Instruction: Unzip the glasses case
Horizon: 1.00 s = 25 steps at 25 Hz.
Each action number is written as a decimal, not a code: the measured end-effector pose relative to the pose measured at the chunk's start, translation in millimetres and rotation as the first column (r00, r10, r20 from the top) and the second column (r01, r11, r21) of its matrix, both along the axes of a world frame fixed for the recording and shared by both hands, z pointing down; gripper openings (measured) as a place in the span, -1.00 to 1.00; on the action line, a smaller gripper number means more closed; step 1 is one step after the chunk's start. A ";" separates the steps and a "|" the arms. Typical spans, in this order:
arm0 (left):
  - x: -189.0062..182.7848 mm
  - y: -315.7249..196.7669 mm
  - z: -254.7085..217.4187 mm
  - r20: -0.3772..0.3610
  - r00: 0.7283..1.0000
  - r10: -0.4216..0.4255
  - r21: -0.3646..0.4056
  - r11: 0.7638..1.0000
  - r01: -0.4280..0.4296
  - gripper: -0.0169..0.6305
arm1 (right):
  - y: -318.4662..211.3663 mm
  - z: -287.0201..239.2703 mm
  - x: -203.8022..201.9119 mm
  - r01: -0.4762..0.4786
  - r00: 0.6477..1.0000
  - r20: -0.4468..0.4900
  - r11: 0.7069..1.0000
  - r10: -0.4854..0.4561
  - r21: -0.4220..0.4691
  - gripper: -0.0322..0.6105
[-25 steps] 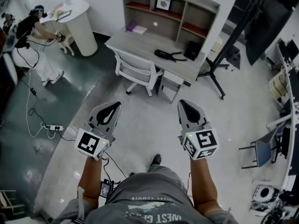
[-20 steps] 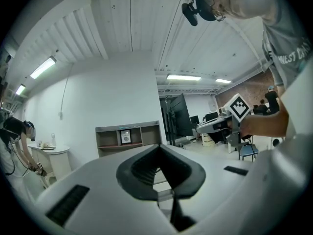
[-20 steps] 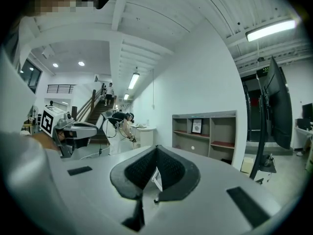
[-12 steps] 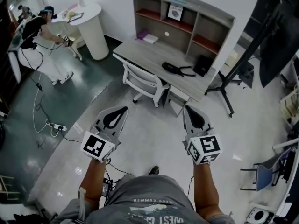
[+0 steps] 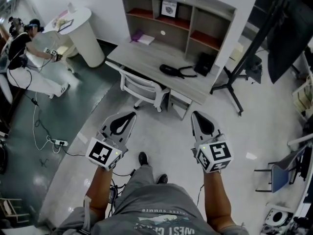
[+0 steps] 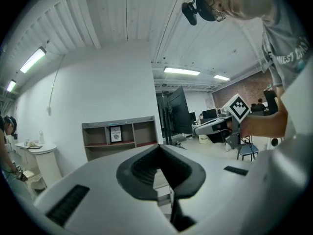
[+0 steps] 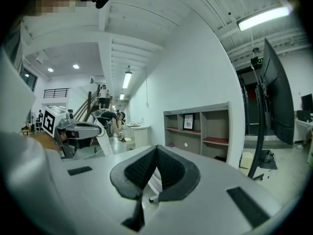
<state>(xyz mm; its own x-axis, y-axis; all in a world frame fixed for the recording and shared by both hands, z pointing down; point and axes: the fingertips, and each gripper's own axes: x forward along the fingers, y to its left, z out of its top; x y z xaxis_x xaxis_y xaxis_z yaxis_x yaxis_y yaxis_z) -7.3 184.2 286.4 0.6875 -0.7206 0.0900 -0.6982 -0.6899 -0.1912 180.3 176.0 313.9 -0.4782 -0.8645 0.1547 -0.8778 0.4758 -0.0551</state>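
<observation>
**Item: approach to desk, both claws clenched and empty**

- Left gripper point(image 5: 125, 118): jaws pressed together, nothing between them; held level over the floor.
- Right gripper point(image 5: 197, 117): the same, clenched on nothing, beside the left.
- Glasses case point(image 5: 169, 70): probably the dark oblong thing with a loop lying on the desk point(image 5: 142, 58), near a black box point(image 5: 203, 63); well apart from both grippers. Its zip is too small to make out.
- Chair point(image 5: 141, 86): tucked under the desk's front edge, between the person and the case.

Handling note: come in beside the chair. Open both claws before reaching. One should pin the case body flat while the other nips the zip pull and draws it along the seam.
</observation>
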 end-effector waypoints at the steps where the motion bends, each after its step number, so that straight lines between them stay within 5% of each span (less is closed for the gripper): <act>1: 5.1 -6.9 1.1 -0.003 1.000 0.013 -0.002 1.000 -0.013 -0.95 | -2.9 0.1 3.6 -0.009 1.000 -0.007 1.000 0.009 -0.001 -0.87; 13: 38.0 -108.0 7.2 -0.048 0.980 0.194 0.000 0.981 -0.194 -0.95 | -62.4 11.3 16.8 -0.152 0.987 -0.045 0.988 0.151 -0.021 -0.87; 25: 7.1 -224.6 24.5 -0.059 0.960 0.273 -0.037 0.961 -0.276 -0.95 | -160.5 26.8 -15.6 -0.225 0.971 -0.088 0.973 0.220 -0.048 -0.86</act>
